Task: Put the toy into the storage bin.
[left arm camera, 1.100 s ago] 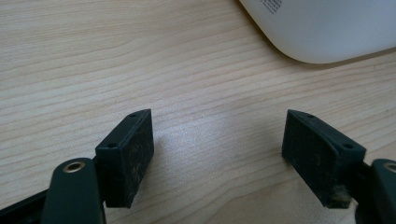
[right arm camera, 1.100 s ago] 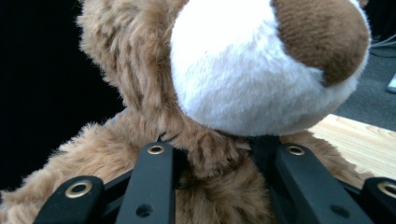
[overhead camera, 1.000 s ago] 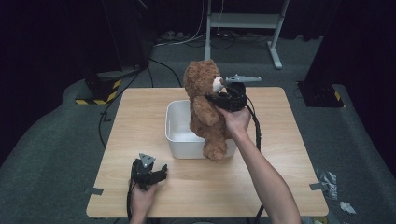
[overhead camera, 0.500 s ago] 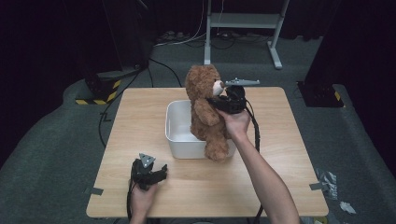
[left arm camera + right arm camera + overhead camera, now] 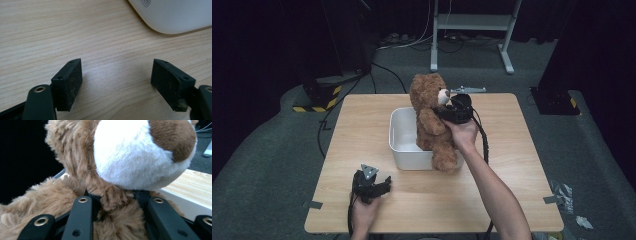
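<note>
A brown teddy bear (image 5: 430,120) with a white muzzle (image 5: 125,152) hangs upright over the near right corner of a white tub (image 5: 404,131), its feet by the tub's front rim. My right gripper (image 5: 447,109) is shut on the bear's neck (image 5: 113,201), its jaws pressing into the fur on both sides just under the muzzle. My left gripper (image 5: 384,182) rests low over the wooden table (image 5: 512,165) near its front edge, jaws wide apart with bare wood between them. One black pad (image 5: 72,80) stands on each side, and the tub's rounded corner (image 5: 172,17) lies beyond.
The table stands on grey carpet. A metal stand (image 5: 472,30) and cables lie behind it, a black block with yellow stripes (image 5: 319,95) at the back left, and bits of tape (image 5: 562,192) on the floor at the right.
The bear and my right gripper have sunk slightly toward the tub. The left gripper has stayed where it was.
</note>
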{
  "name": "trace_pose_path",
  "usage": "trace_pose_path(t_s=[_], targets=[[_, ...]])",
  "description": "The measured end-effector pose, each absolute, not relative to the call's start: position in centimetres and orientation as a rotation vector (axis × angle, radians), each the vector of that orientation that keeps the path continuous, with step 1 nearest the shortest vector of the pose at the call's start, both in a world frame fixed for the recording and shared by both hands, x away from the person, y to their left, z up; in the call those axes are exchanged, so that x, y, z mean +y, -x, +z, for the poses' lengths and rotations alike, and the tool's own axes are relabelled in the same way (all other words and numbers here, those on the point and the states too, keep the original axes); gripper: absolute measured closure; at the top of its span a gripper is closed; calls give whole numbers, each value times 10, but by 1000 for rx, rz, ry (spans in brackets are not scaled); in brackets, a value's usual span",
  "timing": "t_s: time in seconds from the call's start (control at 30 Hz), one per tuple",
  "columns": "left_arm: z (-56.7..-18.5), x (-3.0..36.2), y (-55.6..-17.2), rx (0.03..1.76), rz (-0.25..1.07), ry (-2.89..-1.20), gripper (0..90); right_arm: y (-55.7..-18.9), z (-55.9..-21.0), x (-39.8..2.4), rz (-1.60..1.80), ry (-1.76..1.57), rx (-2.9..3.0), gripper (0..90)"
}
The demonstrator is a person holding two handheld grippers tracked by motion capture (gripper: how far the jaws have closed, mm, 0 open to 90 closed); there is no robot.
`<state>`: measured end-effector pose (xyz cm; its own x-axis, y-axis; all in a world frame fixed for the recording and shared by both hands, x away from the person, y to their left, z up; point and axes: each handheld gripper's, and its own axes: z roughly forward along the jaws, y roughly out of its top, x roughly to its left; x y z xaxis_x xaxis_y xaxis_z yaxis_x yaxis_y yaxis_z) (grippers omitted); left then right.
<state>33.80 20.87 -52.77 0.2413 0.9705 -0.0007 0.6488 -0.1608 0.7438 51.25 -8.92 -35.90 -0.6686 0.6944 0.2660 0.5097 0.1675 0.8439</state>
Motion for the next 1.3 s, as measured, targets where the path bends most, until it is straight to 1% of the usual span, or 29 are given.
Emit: trace_pose_path(t_s=[0.9, 1.07, 1.3], targets=[[-528, 209, -338, 1478, 658, -1890, 253, -518, -369, -88, 1433, -1221, 2274, 655], [-528, 209, -338, 1479, 658, -1889, 253, -519, -370, -88, 1415, -1246, 2280, 627], [-528, 209, -338, 1478, 659, -1890, 253, -519, -369, -90, 1394, -1269, 2291, 564]])
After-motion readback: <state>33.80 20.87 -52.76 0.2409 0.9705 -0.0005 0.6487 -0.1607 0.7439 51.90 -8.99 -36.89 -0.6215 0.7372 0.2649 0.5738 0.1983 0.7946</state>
